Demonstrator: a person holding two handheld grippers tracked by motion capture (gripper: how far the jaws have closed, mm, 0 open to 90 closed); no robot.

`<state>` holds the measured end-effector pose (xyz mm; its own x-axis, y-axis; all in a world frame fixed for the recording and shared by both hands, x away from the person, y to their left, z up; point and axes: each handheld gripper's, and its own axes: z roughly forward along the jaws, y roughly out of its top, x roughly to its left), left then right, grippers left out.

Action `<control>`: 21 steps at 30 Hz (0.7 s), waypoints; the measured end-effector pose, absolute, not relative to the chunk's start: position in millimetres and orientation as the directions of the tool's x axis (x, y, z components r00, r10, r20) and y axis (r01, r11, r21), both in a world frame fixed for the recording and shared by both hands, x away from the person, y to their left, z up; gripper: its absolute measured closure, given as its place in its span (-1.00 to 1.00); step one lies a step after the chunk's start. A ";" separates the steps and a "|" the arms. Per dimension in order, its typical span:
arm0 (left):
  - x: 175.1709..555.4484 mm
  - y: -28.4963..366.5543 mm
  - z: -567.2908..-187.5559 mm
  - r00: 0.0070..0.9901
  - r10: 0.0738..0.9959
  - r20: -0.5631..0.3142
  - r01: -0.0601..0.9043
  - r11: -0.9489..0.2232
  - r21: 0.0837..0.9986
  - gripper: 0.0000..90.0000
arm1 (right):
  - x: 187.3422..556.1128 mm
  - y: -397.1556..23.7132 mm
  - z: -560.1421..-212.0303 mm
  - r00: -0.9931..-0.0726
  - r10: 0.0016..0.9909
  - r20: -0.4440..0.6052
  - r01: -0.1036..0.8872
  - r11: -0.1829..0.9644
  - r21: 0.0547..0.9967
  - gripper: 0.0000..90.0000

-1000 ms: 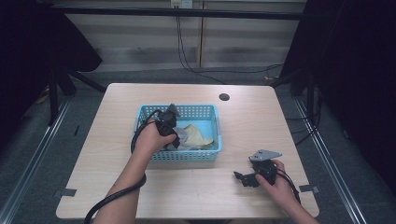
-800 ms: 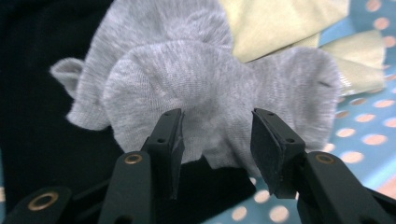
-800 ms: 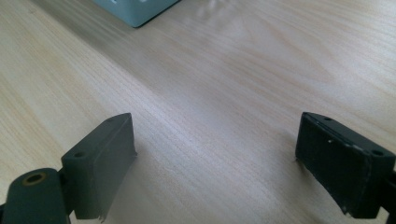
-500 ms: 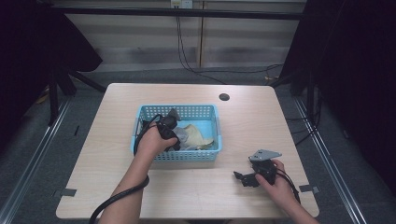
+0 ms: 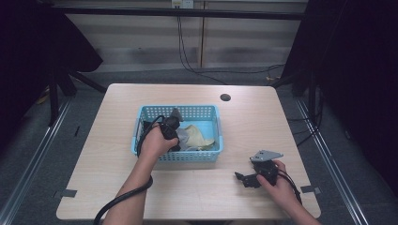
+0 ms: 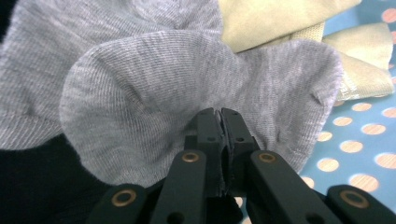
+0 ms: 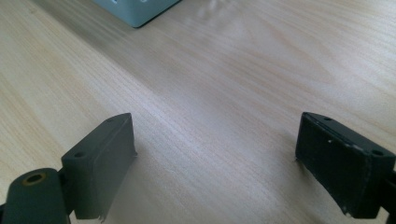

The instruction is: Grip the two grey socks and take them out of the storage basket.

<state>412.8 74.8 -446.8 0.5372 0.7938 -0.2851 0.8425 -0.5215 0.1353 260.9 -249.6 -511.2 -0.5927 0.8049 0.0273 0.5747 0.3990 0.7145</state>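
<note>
My left hand (image 5: 155, 142) reaches forward, its left gripper (image 6: 219, 114) tilted down with the jaws pinched together on grey cloth (image 6: 154, 98). My right hand (image 5: 277, 180) rests low near me, and the right gripper (image 7: 215, 158) holds its jaws spread wide just above the table (image 7: 210, 84).

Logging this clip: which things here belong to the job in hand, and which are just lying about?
In the job:
- left gripper, shut on the grey cloth
- blue basket holding the cloth

Just there:
- beige cloth in the basket
- right gripper, open over bare table
- dark round hole in the table
</note>
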 end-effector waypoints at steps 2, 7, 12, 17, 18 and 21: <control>412.3 74.8 -442.8 0.541 0.791 -0.285 0.840 -0.523 0.144 0.95 | 260.9 -249.6 -511.2 -0.593 0.805 0.027 0.574 0.399 0.715 -0.75; 411.8 75.1 -428.0 0.559 0.782 -0.276 0.829 -0.530 0.177 0.94 | 261.0 -249.6 -511.1 -0.594 0.804 0.028 0.574 0.399 0.714 -0.75; 413.5 75.9 -413.9 0.565 0.780 -0.268 0.825 -0.536 0.179 0.94 | 261.3 -249.4 -511.2 -0.594 0.804 0.027 0.573 0.399 0.716 -0.75; 417.0 80.2 -398.7 0.561 0.784 -0.267 0.828 -0.529 0.186 0.94 | 261.1 -249.3 -511.1 -0.592 0.806 0.028 0.575 0.397 0.715 -0.75; 417.9 81.5 -393.8 0.563 0.784 -0.264 0.827 -0.530 0.188 0.94 | 261.3 -249.4 -511.3 -0.594 0.804 0.026 0.572 0.399 0.717 -0.75; 419.3 83.5 -382.6 0.559 0.790 -0.250 0.829 -0.527 0.188 0.94 | 261.2 -249.2 -511.1 -0.591 0.806 0.030 0.575 0.396 0.716 -0.75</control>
